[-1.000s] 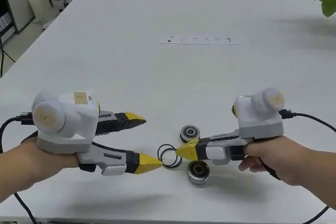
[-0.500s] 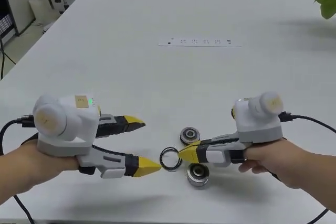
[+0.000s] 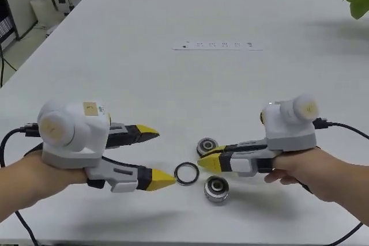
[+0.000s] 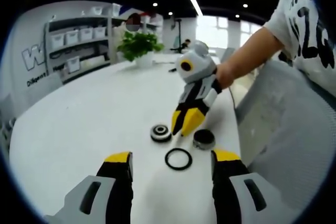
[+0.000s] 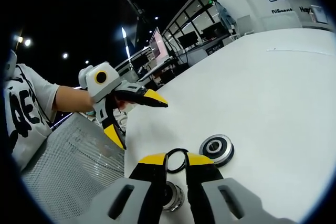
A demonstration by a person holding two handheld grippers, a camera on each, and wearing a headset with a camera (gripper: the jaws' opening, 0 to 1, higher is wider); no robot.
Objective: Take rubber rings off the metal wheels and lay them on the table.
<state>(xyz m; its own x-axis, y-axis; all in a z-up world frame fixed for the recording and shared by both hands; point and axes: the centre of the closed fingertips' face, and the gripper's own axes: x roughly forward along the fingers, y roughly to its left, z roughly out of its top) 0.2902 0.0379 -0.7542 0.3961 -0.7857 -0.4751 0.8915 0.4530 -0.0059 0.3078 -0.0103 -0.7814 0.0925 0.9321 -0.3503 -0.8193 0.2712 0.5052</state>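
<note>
Rubber ring (image 3: 187,184), black and thin, lies flat on the white table (image 3: 190,96), off both metal wheels and between the two grippers. The left gripper (image 3: 157,156), held in the person's left hand (image 3: 26,180), has its yellow-tipped jaws spread wide with nothing in them; its nearer tip lies just beside the ring without touching it. In the left gripper view the ring (image 4: 178,168) sits on the table just ahead of the left gripper (image 4: 172,156), within the span of its open jaws. The right gripper (image 3: 207,159), in the right hand (image 3: 305,171), points at the ring from the other side; its jaws stand a narrow gap apart and grip nothing, and the tips stop just short of the ring. One wheel, the far wheel (image 3: 207,146), sits just beyond those tips, and the near wheel (image 3: 216,188) lies just on the person's side of them; both are close to the ring and apart from it. In the right gripper view the ring (image 5: 169,157) shows past the slightly parted tips of the right gripper (image 5: 176,159), the far wheel (image 5: 216,148) to their right, the near wheel (image 5: 170,195) partly hidden under the jaws, and the left gripper (image 5: 140,121) spread open beyond. Whether either wheel carries a ring cannot be told.
</note>
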